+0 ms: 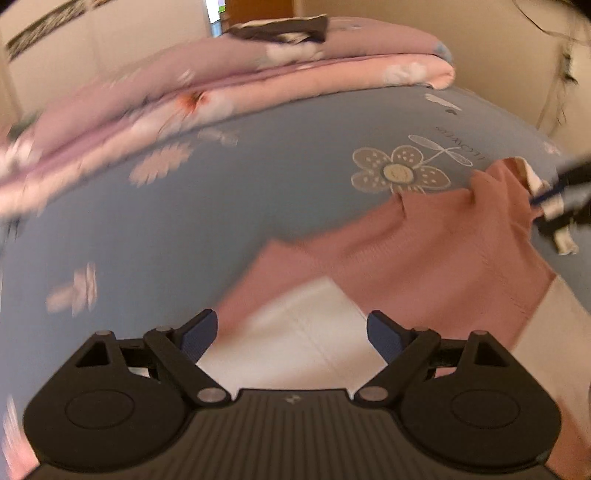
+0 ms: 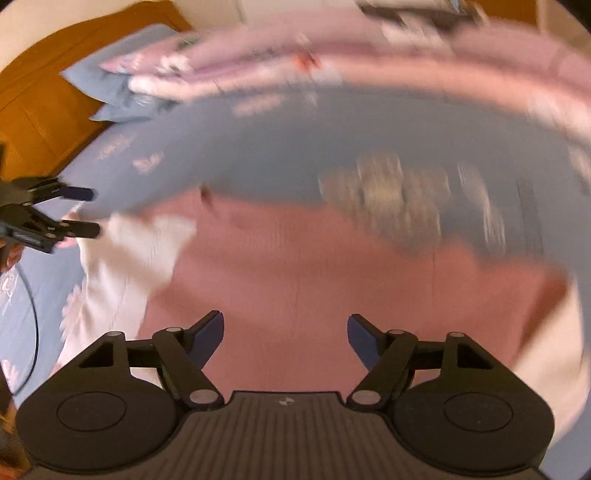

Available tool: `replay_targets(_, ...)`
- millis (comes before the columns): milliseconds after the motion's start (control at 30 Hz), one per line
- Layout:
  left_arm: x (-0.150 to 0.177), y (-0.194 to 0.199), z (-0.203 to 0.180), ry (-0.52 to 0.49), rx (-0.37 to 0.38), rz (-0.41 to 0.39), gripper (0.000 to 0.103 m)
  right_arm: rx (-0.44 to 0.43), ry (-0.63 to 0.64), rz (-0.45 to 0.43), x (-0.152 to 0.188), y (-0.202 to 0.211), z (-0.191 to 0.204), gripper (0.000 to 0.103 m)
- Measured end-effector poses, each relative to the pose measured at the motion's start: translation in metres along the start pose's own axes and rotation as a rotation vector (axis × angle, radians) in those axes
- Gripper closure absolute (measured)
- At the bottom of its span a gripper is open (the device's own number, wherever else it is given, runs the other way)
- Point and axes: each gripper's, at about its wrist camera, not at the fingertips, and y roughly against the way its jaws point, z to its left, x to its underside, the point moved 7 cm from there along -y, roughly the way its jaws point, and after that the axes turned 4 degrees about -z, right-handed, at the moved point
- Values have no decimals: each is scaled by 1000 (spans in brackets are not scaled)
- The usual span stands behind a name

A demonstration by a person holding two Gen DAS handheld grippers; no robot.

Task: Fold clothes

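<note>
A pink garment (image 1: 436, 254) with pale cream sleeves lies spread on a blue-grey bed sheet (image 1: 184, 229) printed with flowers. In the left wrist view it sits at the near right of the bed, its body creased towards the far right corner, where a cream cuff or collar edge turns up beside a large printed flower (image 1: 400, 170). A cream part of the garment lies just ahead of the left gripper (image 1: 291, 334).

The left gripper is released: its two blue-padded fingers stand wide apart above the cream fabric, and nothing is caught between them. The right gripper (image 2: 286, 338) is likewise spread, its pads held over the pink body of the garment with only fabric seen below the gap; no pad visibly presses on the cloth. Both views are smeared by motion blur, the right one heavily.

Each gripper shows at the edge of the other's view. In the left wrist view the right gripper appears at the far right edge, at the garment's turned-up edge; whether it touches cannot be told. In the right wrist view the left gripper appears at the left edge, its fingers parted just beside the cream sleeve (image 2: 122, 266).

Along the far side of the bed lies a folded pink floral quilt (image 1: 258, 81), with a dark folded item (image 1: 284, 27) on top. A blue-grey pillow (image 2: 107, 88) rests at the far left against an orange-brown headboard (image 2: 48, 81).
</note>
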Motion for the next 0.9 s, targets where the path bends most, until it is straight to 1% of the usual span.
replay_targets(67, -16, -22, 11, -16, 25, 5, 17, 32, 92, -19, -34, -16, -3, 27)
replay_targets(100, -22, -33, 13, -8, 47, 14, 19, 43, 127, -15, -46, -27, -5, 27)
replay_targets(167, -31, -53, 17, 10, 119, 25, 20, 61, 194, -4, -69, -50, -9, 29)
replay_targets(200, -34, -63, 19, 5, 144, 29, 25, 56, 210, 15, -77, -64, -10, 32)
replay_targets(300, -39, -94, 25, -1, 199, 68, 32, 25, 225, 74, -94, -106, -16, 34)
replay_targets(367, -39, -112, 26, 11, 259, 96, 32, -2, 249, 111, -97, -132, -14, 34)
replay_targets(433, -39, -128, 27, -3, 303, 121, 32, -34, 277, 146, -97, -154, -11, 34)
replay_targets(533, -30, -151, 24, -35, 360, 208, 32, -83, 333, 203, -91, -181, -3, 34)
replay_targets(600, -24, -159, 22, -73, 353, 232, 32, -110, 387, 252, -83, -192, 3, 34)
replay_targets(633, -20, -163, 21, -75, 361, 248, 32, -116, 416, 274, -79, -197, 4, 34)
replay_targets(700, -15, -167, 20, -81, 368, 272, 32, -112, 449, 293, -72, -201, 3, 33)
replay_targets(733, -13, -168, 17, -100, 368, 276, 32, -117, 459, 300, -69, -203, 2, 32)
replay_targets(767, -12, -168, 15, -115, 369, 281, 32, -121, 465, 306, -66, -204, 2, 29)
replay_targets(800, -11, -167, 13, -124, 369, 289, 33, -124, 456, 312, -66, -204, 1, 29)
replay_targets(833, -11, -166, 10, -133, 366, 298, 42, -128, 448, 318, -66, -204, 0, 31)
replay_targets(867, -11, -165, 7, -145, 363, 305, 49, -136, 445, 325, -66, -203, 2, 38)
replay_targets(900, -13, -162, 4, -157, 362, 310, 63, -145, 450, 330, -66, -202, 5, 53)
